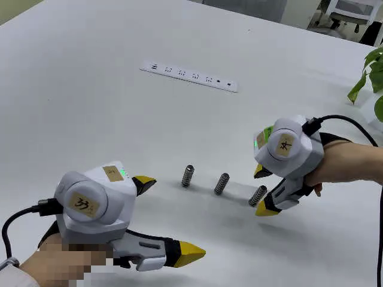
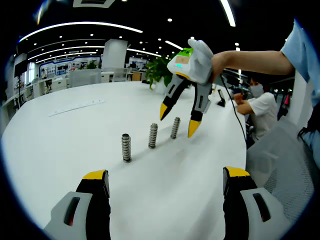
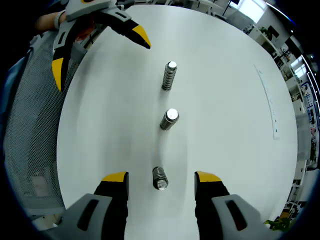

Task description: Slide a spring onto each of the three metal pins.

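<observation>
Left gripper (image 1: 169, 216) open, empty. Right gripper (image 1: 261, 191) open, jaws flanking end pin (image 3: 161, 185); all 3 pins (image 3: 171, 114) carry springs (image 3: 168, 80).

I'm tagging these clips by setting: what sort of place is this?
Probably an open-plan office: a large white table with a power strip on it, long rows of ceiling lights, and a leafy plant.
</observation>
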Demonstrator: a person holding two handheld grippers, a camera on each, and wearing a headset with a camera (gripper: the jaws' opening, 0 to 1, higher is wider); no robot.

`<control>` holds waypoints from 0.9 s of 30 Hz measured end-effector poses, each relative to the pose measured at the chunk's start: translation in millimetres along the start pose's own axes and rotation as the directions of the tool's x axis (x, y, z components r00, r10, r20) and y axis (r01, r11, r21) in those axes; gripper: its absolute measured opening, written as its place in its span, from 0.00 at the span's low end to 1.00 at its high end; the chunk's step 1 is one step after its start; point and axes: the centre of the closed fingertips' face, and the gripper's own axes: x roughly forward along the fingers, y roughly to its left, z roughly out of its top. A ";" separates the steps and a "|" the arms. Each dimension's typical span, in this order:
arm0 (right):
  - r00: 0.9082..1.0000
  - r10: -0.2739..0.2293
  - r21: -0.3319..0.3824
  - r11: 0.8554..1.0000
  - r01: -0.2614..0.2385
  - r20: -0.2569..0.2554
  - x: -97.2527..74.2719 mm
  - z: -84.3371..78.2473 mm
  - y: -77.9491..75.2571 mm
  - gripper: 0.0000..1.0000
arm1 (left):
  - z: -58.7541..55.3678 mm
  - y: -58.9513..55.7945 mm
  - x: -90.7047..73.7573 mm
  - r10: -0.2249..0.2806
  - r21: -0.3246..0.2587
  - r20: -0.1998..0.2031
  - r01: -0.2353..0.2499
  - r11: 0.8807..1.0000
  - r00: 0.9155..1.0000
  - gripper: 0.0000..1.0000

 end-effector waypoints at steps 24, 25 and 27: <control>0.893 -0.300 0.443 0.887 0.132 0.335 -37.1 3.2 20.0 0.99 | 7.6 10.7 -8.2 0.025 0.006 0.014 -0.025 1.000 1.000 0.96; 0.884 -0.314 0.455 0.880 0.135 0.347 -39.8 2.7 23.1 0.99 | 6.9 12.6 -8.7 0.027 0.006 0.013 -0.027 1.000 1.000 0.96; 0.874 -0.319 0.480 0.870 0.117 0.366 -40.9 1.4 30.2 0.99 | 6.5 14.6 -9.6 0.030 0.006 0.013 -0.030 1.000 0.999 0.96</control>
